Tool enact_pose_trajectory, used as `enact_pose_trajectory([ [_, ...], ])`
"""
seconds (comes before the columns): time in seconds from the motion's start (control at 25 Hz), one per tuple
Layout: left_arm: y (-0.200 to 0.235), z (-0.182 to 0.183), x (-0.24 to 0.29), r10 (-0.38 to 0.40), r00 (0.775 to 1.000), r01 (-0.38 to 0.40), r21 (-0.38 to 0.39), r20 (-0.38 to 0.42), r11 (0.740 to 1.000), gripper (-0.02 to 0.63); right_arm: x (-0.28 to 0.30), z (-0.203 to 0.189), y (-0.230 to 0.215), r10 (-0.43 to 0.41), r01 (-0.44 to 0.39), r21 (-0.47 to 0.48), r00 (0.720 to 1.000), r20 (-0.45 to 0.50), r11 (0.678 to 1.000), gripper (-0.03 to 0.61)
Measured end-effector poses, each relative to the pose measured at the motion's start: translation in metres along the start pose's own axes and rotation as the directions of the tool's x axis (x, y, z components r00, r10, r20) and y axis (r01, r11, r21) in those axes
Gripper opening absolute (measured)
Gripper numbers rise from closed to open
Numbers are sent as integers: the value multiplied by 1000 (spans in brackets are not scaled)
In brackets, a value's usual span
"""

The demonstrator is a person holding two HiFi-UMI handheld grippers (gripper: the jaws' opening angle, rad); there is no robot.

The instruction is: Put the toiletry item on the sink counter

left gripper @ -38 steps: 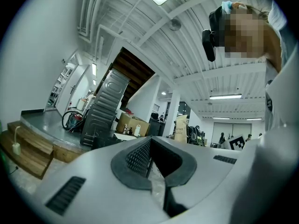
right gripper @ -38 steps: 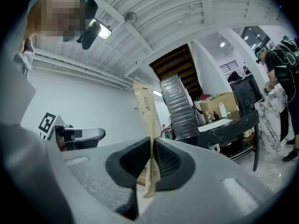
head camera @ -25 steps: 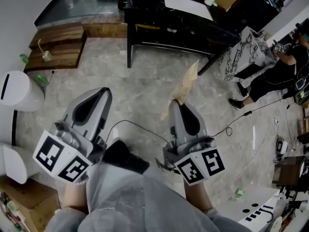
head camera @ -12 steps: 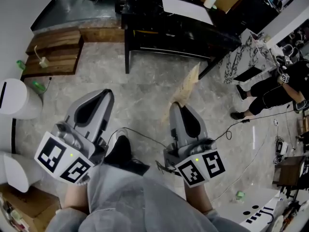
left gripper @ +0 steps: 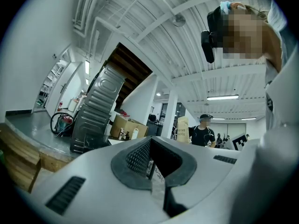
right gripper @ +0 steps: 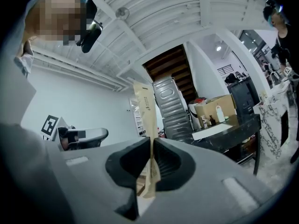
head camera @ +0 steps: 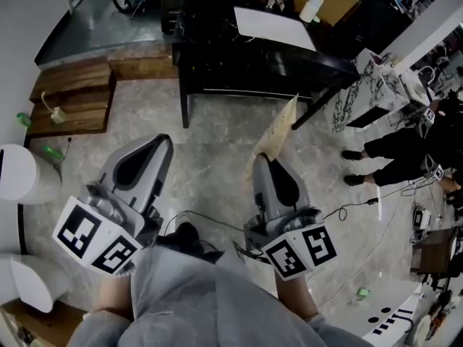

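Head view: at lower centre of the frame, the right gripper (head camera: 266,163) is clamped on a flat tan toiletry pouch (head camera: 278,125). The pouch sticks out past the gripper's tips, above the marble floor (head camera: 217,121). In the right gripper view the pouch is pinched edge-on between both pads. At lower left, the left gripper (head camera: 147,149) is slightly parted, with nothing between its jaws.

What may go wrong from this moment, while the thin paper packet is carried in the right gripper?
1. The right gripper pinches the paper packet only near its lower end; the tall free part may bend or slide out while walking.
2. A cable lies on the floor near the person's feet; a foot might catch it.
3. The black table stands ahead; the packet's tip might strike it.
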State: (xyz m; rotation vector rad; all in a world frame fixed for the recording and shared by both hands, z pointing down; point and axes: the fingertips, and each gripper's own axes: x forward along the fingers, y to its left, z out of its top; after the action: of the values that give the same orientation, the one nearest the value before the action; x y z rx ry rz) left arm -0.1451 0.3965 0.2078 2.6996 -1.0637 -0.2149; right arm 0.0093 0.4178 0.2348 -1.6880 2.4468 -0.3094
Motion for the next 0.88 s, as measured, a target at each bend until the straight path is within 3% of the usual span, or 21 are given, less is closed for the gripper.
enact_pose_trajectory([
  [0.52,88,21,49,-48,999,48,7,12,999,5,102,1,0,-25,25,-28,1000,15,999,23],
  [0.88,122,19,48,-48,999,48,-2,11,999,3,131,-11,5,-32,32,-10,999,-9,999,25],
])
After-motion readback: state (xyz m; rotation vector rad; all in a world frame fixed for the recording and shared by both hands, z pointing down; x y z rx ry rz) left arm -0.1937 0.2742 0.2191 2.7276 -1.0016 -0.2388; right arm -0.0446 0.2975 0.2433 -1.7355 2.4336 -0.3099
